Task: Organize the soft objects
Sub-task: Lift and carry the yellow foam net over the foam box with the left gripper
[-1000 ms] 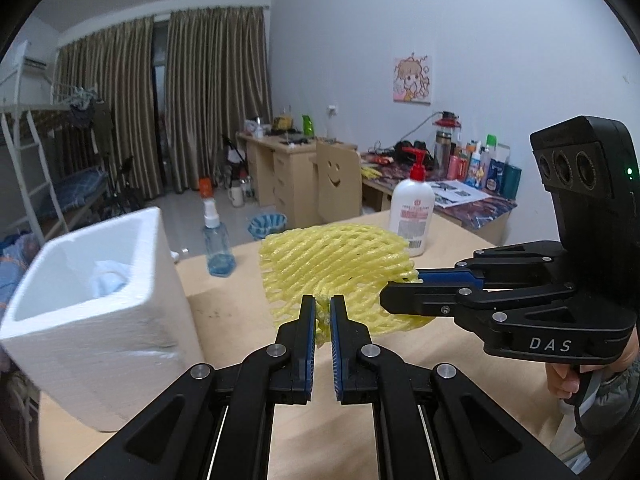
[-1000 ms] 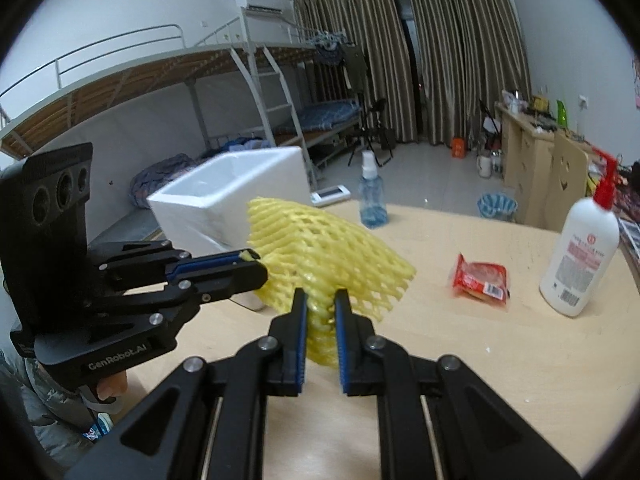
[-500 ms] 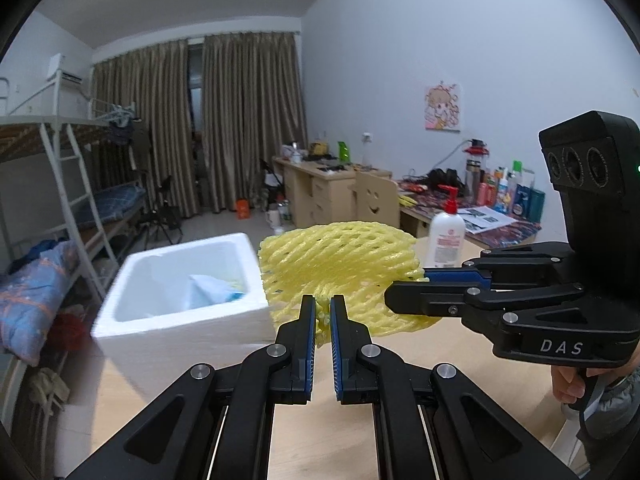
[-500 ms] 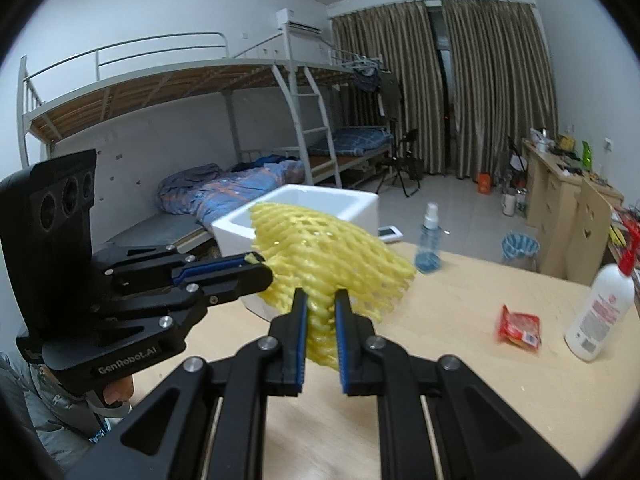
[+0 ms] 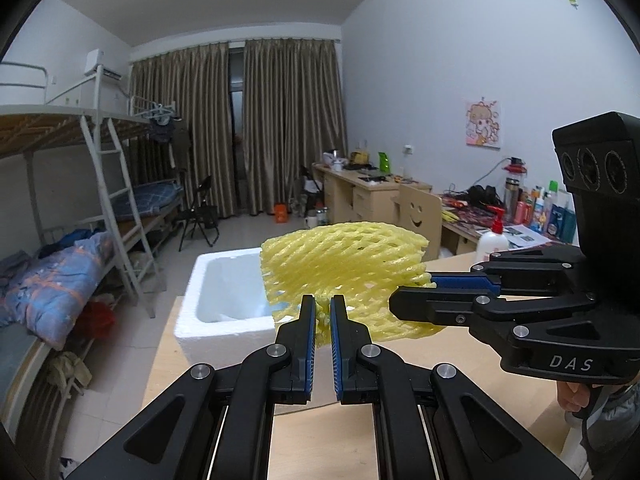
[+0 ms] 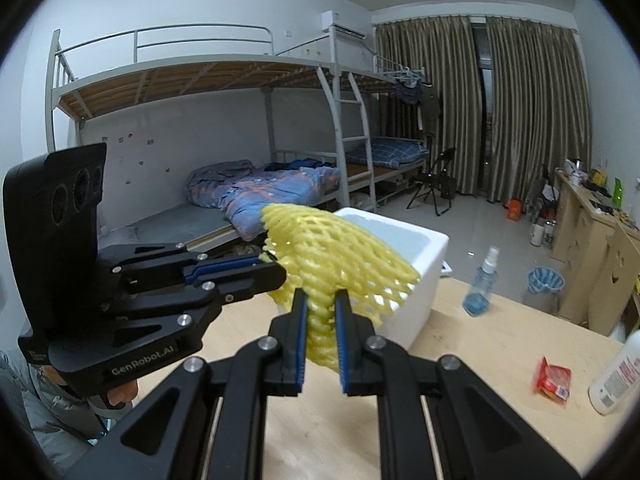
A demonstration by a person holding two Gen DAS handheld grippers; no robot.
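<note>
Foam box (image 5: pixel 224 292) interior partly hidden behind yellow net (image 5: pixel 344 268).

Both tools lifted yellow foam net (image 5: pixel 344 264) higher, closer to white foam box (image 5: pixel 208 312).

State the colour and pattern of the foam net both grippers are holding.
Yellow, with an open diamond mesh; the foam net shows best in the left wrist view.
</note>
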